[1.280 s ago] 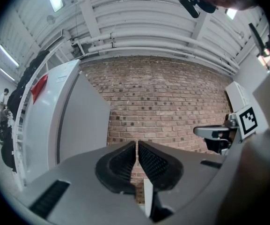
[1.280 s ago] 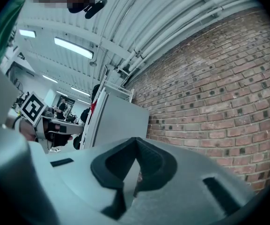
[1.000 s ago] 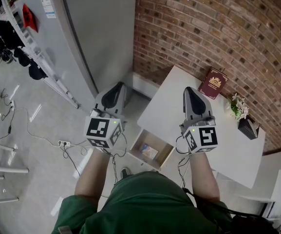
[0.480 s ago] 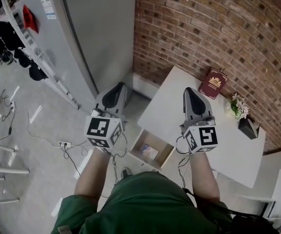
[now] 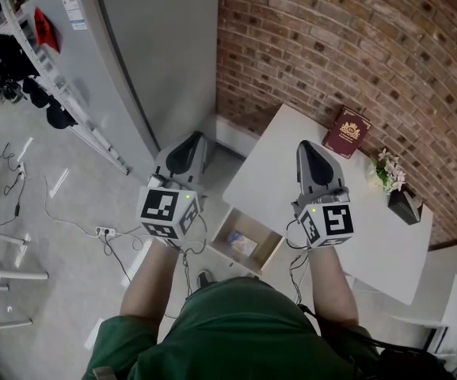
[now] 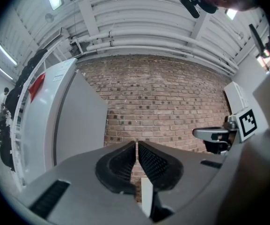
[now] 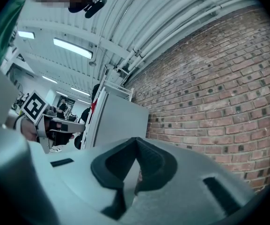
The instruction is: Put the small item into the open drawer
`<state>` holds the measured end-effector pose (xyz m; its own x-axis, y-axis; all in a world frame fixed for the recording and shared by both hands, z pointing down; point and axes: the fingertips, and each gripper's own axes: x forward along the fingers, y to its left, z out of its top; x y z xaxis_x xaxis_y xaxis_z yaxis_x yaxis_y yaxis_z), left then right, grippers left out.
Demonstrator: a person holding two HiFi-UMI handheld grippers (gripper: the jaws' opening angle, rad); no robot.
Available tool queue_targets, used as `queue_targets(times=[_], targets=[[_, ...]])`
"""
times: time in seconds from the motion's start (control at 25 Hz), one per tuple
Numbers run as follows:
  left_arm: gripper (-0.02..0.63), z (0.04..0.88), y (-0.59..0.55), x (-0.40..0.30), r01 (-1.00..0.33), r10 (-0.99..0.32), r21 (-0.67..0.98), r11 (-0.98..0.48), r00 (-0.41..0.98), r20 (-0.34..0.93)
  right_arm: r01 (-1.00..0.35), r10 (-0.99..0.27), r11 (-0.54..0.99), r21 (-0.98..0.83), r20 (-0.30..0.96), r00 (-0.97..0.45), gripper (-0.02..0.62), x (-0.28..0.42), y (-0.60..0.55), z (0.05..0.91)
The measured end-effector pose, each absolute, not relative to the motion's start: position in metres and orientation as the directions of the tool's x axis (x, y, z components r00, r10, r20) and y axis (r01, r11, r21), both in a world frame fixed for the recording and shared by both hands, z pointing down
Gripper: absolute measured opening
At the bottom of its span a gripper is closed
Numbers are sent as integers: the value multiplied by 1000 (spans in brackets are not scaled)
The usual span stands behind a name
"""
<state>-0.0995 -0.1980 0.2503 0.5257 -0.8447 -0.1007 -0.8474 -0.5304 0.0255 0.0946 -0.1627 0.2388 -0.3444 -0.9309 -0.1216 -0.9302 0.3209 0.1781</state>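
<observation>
A dark red booklet with a gold crest lies flat at the far side of the white table. Below the table's near left edge the drawer stands pulled out, and a small printed card-like thing lies in it. My left gripper hangs over the floor left of the table, shut and empty. My right gripper hovers above the table, short of the booklet, also shut with nothing between its pads. Both gripper views look up at brick wall: the left gripper and the right gripper show closed jaws.
A small bunch of white flowers and a black box sit at the table's right end. The brick wall backs the table. A grey cabinet stands to the left, with cables and a power strip on the floor.
</observation>
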Motion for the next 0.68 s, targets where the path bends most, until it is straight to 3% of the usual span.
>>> queue_targets(times=[0.68], targets=[[17, 252, -193, -68, -859, -856, 17, -511, 508, -94, -923, -923, 351, 156, -108, -369, 3, 126, -159, 247]])
